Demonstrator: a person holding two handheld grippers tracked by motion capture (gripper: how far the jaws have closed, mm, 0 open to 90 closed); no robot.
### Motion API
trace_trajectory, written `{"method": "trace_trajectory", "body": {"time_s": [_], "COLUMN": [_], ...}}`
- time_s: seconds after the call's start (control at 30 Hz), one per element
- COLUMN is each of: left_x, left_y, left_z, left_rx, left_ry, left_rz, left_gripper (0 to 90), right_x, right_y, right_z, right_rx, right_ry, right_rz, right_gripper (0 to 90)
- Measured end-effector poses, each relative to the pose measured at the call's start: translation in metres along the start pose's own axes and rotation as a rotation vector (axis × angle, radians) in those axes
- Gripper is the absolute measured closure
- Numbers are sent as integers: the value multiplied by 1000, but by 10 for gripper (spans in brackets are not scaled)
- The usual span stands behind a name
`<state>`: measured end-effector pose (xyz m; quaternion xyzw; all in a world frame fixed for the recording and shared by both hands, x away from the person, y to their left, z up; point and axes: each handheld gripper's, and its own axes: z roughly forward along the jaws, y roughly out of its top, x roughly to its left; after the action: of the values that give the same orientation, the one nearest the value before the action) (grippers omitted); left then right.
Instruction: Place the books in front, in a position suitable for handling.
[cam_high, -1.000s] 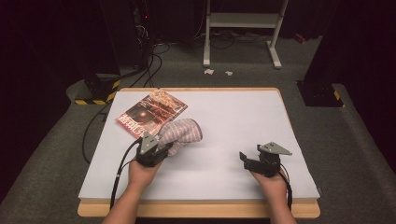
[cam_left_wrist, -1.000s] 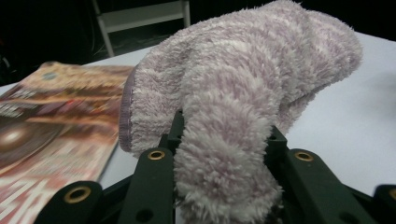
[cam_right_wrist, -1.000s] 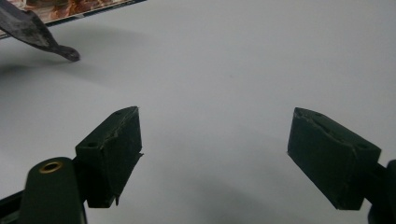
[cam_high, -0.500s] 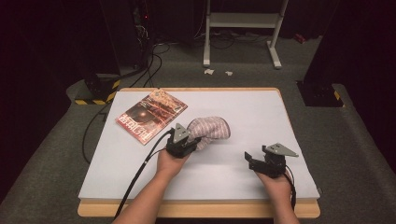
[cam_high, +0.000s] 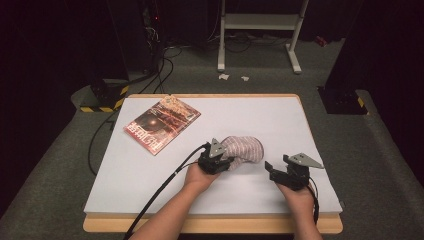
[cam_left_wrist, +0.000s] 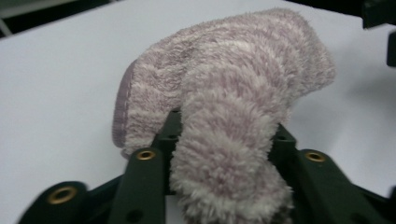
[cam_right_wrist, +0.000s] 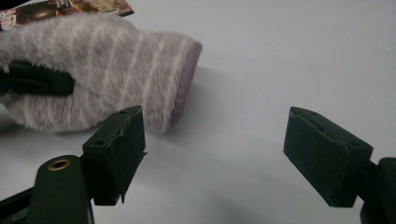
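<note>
Sock (cam_high: 243, 150), pink-and-white striped and fuzzy, lies near the middle of the white table (cam_high: 150, 195), toward the near edge, bunched up against the left gripper (cam_high: 224, 162). In the left gripper view the sock (cam_left_wrist: 224, 116) drapes down between the two black jaws, one fold hanging into the gap and the cuff (cam_left_wrist: 122, 109) curling out to the left. Those jaws have just been opening; fabric sits between them, but whether the pads still press on it I cannot tell, since the fluff covers the tips. Left hand (cam_high: 199, 176) comes in from the bottom edge, black cable (cam_high: 160, 192) trailing back off the table. Right gripper (cam_high: 272, 169) sits just right of the sock, apart from it, low over the table. In the right gripper view its jaws stand wide with bare table between them, and the sock's cuff end (cam_right_wrist: 184, 84) lies just beyond the left jaw, not touching. Right hand (cam_high: 296, 192) rests near the front edge. Magazine (cam_high: 162, 123) lies flat at the back left of the table, well apart from the sock, angled to the edges.
</note>
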<state>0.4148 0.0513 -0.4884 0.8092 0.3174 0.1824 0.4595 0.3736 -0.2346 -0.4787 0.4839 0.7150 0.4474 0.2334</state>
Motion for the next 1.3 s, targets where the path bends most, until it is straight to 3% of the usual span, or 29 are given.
{"method": "trace_trajectory", "body": {"time_s": [0.07,0.1,0.13,0.17,0.2,0.33,0.47,0.6,0.67,0.8,0.97,1.1,1.23,1.3], "left_x": [-1,-1,-1,-1,0,5,4,7,8,22,49,74,94,102], "left_y": [-2,-4,-5,-7,-8,-15,-21,-26,-30,-39,-52,-64,-77,-84], "left_z": [-1,-3,-5,-9,-11,-23,-36,-47,-54,-71,-104,-129,-145,-151], "left_rx": [3,5,10,14,15,22,11,2,-2,-11,-21,-28,-13,-3], "left_ry": [-6,-18,-30,-38,-44,-79,-87,-95,-76,-42,75,142,210,237], "left_rz": [0,-4,-5,-14,-19,-59,-51,-71,-58,-80,-81,-147,-189,-198], "left_gripper": [480,398,398,324,306,254,230,224,220,224,230,244,253,286], "right_x": [0,1,1,2,3,5,7,9,11,21,35,54,63,73], "right_y": [0,0,0,0,0,0,0,1,1,4,8,15,19,24], "right_z": [0,0,0,0,0,2,3,3,3,5,8,17,25,39], "right_rx": [0,2,2,1,0,4,7,5,4,-1,1,10,24,64], "right_ry": [2,2,2,6,6,8,13,16,23,51,96,129,144,167], "right_rz": [3,0,0,2,4,-3,1,-1,-7,-25,-38,-67,-76,-88], "right_gripper": [204,204,204,204,204,204,204,203,197,159,137,123,111,80]}}
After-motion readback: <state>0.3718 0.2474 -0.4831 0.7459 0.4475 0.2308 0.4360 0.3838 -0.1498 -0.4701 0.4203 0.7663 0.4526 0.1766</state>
